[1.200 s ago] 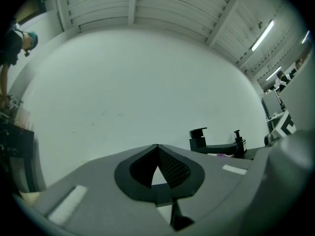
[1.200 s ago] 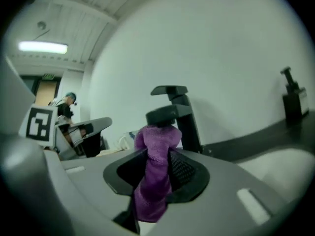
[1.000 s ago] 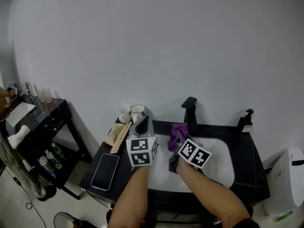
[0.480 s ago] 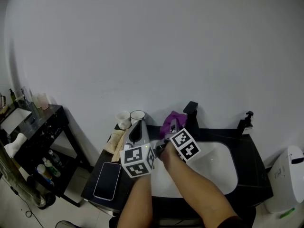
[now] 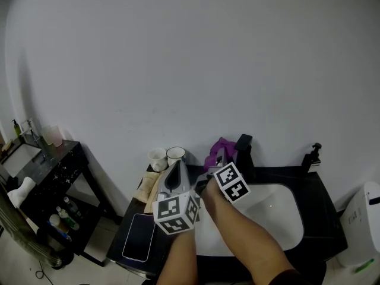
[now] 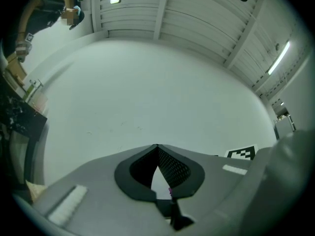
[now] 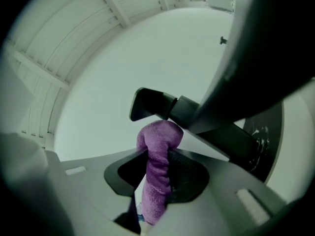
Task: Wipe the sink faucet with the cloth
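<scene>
Faucet (image 5: 244,150): black, behind sink (image 5: 285,218). Well left of faucet: phone (image 5: 138,244), cups (image 5: 157,158). Nearer it, left gripper (image 6: 157,149), claw pressed together, empty. Just left of faucet, right gripper (image 7: 158,157) pinches purple cloth (image 7: 157,181) up by the spout; contact unclear.

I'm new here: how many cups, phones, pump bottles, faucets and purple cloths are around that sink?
cups: 2
phone: 1
pump bottle: 1
faucet: 1
purple cloth: 1
Total: 6
</scene>
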Available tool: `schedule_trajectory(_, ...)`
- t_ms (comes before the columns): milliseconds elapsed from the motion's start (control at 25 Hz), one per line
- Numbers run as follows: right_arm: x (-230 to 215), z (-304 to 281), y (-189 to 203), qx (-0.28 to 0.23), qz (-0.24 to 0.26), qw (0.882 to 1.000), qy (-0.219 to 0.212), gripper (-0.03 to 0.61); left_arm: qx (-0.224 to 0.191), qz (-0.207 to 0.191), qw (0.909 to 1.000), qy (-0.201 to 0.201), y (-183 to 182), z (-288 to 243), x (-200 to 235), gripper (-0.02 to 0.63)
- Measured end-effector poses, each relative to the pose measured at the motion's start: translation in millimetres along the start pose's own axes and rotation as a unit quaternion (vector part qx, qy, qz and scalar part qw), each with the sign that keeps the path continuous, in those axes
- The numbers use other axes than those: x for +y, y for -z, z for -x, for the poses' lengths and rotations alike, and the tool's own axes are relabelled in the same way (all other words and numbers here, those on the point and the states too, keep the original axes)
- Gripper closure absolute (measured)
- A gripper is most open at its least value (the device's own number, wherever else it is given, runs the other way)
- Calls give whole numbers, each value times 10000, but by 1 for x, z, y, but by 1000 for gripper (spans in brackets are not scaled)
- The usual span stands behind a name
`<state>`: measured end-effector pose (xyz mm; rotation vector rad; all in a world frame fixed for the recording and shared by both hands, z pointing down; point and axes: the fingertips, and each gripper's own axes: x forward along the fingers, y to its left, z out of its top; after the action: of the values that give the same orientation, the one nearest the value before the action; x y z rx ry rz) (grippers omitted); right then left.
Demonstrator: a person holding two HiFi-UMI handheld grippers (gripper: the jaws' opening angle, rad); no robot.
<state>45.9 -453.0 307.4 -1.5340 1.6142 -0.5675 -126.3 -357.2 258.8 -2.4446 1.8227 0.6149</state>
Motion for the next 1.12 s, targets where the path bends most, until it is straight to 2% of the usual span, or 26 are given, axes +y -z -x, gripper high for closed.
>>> schedule_trajectory(160, 3, -1, -9, -159, -120, 9998, 12, 482, -5, 54, 10000, -7, 0, 0, 1, 597)
schedule_trajectory(680, -54, 12, 12, -53, -523, 9955, 785, 486, -43, -145, 9999, 65, -4, 1, -6, 597)
schedule_trajectory(920, -71, 21, 25, 33, -794, 9918, 1006, 486, 3, -277, 9995, 138, -1, -1, -12, 597)
schedule_trajectory(1120, -77, 29, 36, 90, -1235, 9860, 1115, 483, 36, -289, 9994, 201, 1, -2, -16, 597)
